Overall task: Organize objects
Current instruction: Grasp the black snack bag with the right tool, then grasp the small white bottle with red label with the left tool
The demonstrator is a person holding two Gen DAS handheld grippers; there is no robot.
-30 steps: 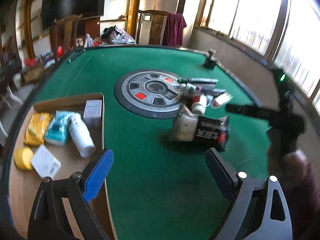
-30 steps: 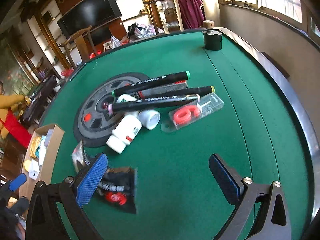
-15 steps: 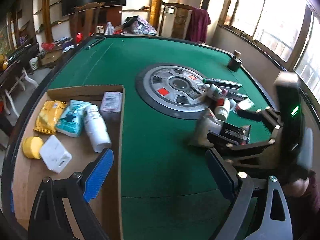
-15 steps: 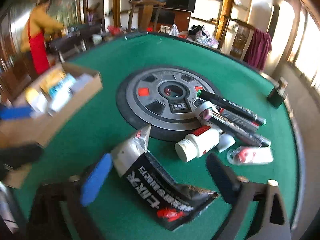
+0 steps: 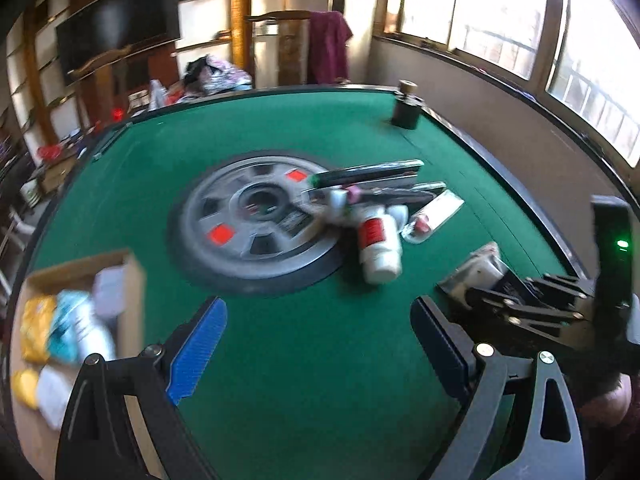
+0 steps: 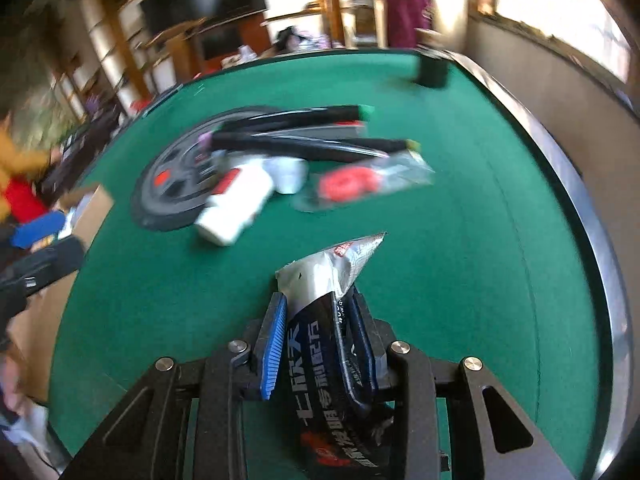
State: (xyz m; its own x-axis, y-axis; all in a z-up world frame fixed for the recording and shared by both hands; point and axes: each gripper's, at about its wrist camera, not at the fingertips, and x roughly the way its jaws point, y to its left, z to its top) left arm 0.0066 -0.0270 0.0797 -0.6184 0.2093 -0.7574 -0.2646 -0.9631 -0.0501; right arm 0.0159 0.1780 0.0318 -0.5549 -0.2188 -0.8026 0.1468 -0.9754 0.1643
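The right gripper (image 6: 316, 340) is closing its jaws, pads already pressing a black-and-silver foil packet (image 6: 320, 304) above the green felt table (image 6: 460, 260). The left gripper (image 5: 320, 344) hovers with jaws wide apart and nothing between them. Beyond lie a white bottle (image 6: 236, 204) and black markers (image 6: 304, 140); a cardboard box (image 5: 80, 312) sits far left.

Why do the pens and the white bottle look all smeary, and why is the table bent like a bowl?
Left wrist view: the markers, white bottle and cardboard box are streaked by motion blur, and the windows glare white. Right wrist view: the background smears too, yet the black packet in the right gripper stays sharp. The fisheye lens curves the green table.
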